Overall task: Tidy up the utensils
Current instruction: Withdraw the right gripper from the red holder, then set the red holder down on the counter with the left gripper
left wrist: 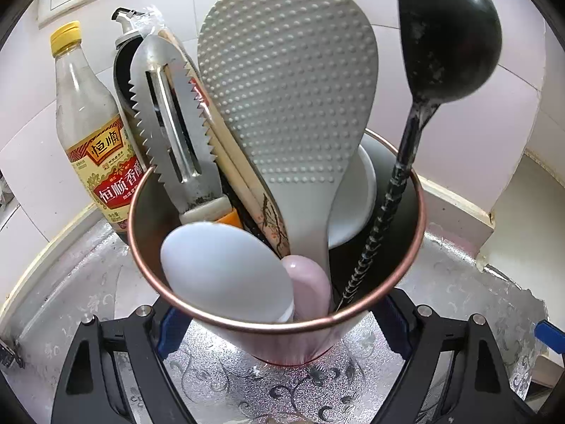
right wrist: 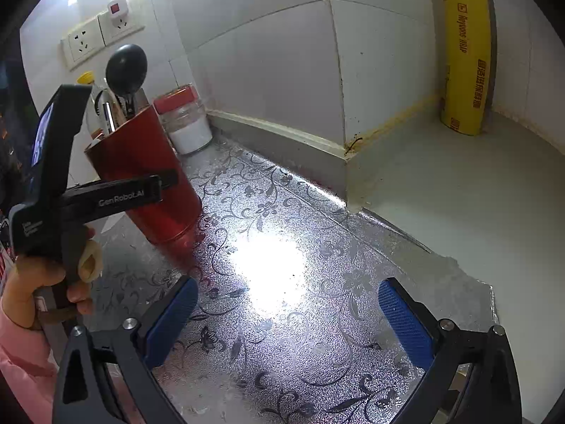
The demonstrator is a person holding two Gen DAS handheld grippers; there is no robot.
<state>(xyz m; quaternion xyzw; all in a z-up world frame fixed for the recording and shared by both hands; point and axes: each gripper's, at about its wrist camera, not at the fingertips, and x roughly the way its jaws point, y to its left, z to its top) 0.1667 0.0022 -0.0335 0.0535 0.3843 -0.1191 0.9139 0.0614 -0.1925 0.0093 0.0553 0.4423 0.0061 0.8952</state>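
A red utensil holder [left wrist: 293,348] with a copper rim stands on the foil-patterned counter. My left gripper [left wrist: 282,321] is shut on it, a blue pad pressing each side. Inside it are a dimpled grey rice paddle [left wrist: 289,99], a black ladle [left wrist: 448,31], a toothed metal peeler [left wrist: 169,123], chopsticks [left wrist: 226,155], a white spoon [left wrist: 226,268] and a pink handle [left wrist: 310,282]. The right wrist view shows the holder [right wrist: 148,169] at the left, with one left finger [right wrist: 141,190] across its side. My right gripper [right wrist: 289,321] hangs open over the bare counter, with nothing between its pads.
A vinegar bottle [left wrist: 88,123] and a dark oil bottle [left wrist: 123,56] stand behind the holder against the tiled wall. A red-lidded jar [right wrist: 183,120] sits beside it. A yellow wrap roll [right wrist: 466,53] stands in the far right corner on a raised grey ledge [right wrist: 441,194]. A hand [right wrist: 46,279] holds the left gripper.
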